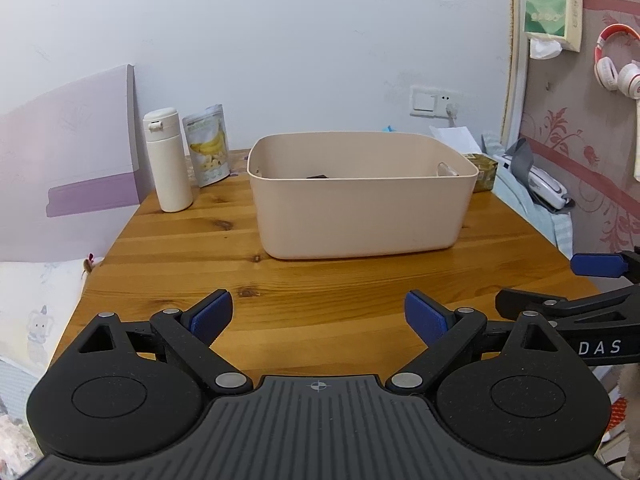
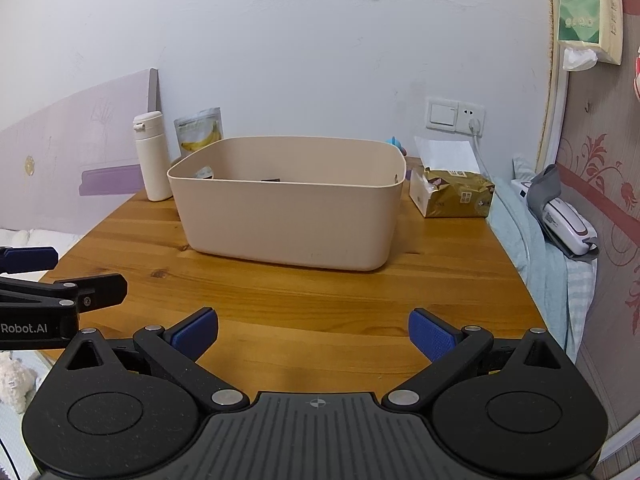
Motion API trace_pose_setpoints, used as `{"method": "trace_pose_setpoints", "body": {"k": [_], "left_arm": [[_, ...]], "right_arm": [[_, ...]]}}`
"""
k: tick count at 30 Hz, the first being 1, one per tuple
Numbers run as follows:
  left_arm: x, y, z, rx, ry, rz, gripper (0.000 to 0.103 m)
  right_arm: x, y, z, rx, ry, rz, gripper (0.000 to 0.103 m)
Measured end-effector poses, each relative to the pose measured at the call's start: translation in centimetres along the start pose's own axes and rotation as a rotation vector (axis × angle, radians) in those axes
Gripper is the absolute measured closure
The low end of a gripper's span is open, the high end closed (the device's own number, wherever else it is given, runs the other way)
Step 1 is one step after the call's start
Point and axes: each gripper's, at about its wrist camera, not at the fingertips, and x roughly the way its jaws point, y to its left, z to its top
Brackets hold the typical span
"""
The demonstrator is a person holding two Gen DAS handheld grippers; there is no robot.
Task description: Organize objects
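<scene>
Two sets of tongs hover low over the near edge of the wooden surface [image 1: 320,280], side by side. Left tongs [image 1: 318,316]: spread wide, nothing between the blue pads. Right tongs [image 2: 314,332]: likewise wide apart and empty.

Beige plastic bin [image 1: 360,204] sits mid-surface, well ahead of both. Something dark lies on its floor and a pale item leans against an inner wall; too little shows over the rim to name either.

Loose items left outside the bin:
- White flip-top bottle [image 1: 168,160], upright at the far left corner.
- Banana-chip pouch [image 1: 208,144], standing just beside the bottle, propped near the wall.
- Gold tissue pack [image 2: 456,194], just right of the bin.

Handling, as judged: bottle looks rigid and smooth, likely slippery and top-heavy if full; best taken across the mid-body, squarely, with firm closure. Pouch is light and crinkly, will buckle; pinch the flat top seam. Tissue pack is soft and compressible; grip across its short width.

Left tongs are nearer the bottle and pouch, right tongs nearer the tissues.
</scene>
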Motion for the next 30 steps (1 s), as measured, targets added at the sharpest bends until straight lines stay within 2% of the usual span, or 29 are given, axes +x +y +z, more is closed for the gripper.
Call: {"method": "trace_pose_setpoints", "body": {"k": [30], "left_arm": [[-1.1, -0.6, -0.9, -0.005, 0.010, -0.029, 0.008]], "right_arm": [[-2.3, -0.2, -0.7, 0.012, -0.026, -0.013, 0.000]]}}
